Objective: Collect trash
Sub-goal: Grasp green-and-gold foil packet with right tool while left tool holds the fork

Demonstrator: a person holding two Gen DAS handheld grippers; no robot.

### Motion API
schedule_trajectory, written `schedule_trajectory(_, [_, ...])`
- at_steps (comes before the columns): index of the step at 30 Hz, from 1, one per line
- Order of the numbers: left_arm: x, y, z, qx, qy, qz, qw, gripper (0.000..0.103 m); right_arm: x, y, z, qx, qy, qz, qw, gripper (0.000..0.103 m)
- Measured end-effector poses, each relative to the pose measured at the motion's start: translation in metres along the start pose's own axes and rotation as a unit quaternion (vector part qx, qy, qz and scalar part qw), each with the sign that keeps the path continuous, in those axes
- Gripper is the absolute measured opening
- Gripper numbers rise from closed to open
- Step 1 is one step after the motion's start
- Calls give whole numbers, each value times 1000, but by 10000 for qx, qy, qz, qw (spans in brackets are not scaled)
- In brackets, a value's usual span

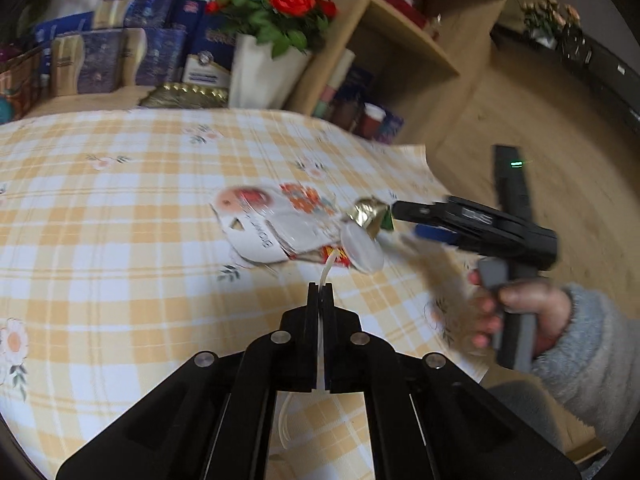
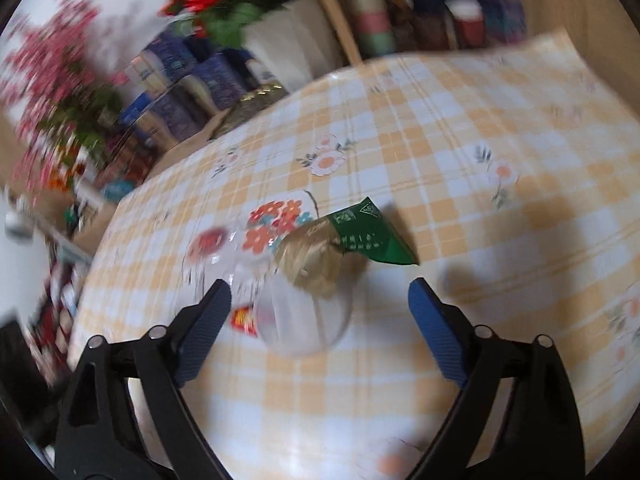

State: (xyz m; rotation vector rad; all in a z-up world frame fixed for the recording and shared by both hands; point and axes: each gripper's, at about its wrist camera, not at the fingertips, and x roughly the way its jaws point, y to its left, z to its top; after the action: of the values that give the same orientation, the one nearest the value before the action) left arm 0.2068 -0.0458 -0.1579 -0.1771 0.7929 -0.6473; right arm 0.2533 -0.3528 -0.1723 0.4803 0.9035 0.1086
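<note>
Trash lies bunched mid-tablecloth: with the left gripper clenched on a thin white strip, the right gripper, released and hovering above the green-gold wrapper, should descend squarely, straddling it beside the clear lid, before closing.

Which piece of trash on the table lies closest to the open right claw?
The clear round lid, lying between the right claw fingers; the gold-green wrapper sits farther.
</note>
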Motion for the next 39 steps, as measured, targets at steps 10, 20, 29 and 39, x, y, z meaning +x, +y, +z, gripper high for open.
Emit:
schedule_trajectory(10, [-31,15,-1,-38,-263,83,9996,2,42,-21,15,1943,221,256,9804,38])
schedule_trajectory(20, [-58,17,-12,-231,-441,31,9988,2,-5,-3,3,1088,-299,453,9926,32])
schedule_trajectory(29, [-88,-3,-30,-245,-521,-30,9983,2,-67,39,-56,-584,-344,809,9944,32])
schedule_trajectory(39, [-126,-27,-65,-164,-513,-25,9985,2,-111,62,-139,-1297,82,1286,9831,31])
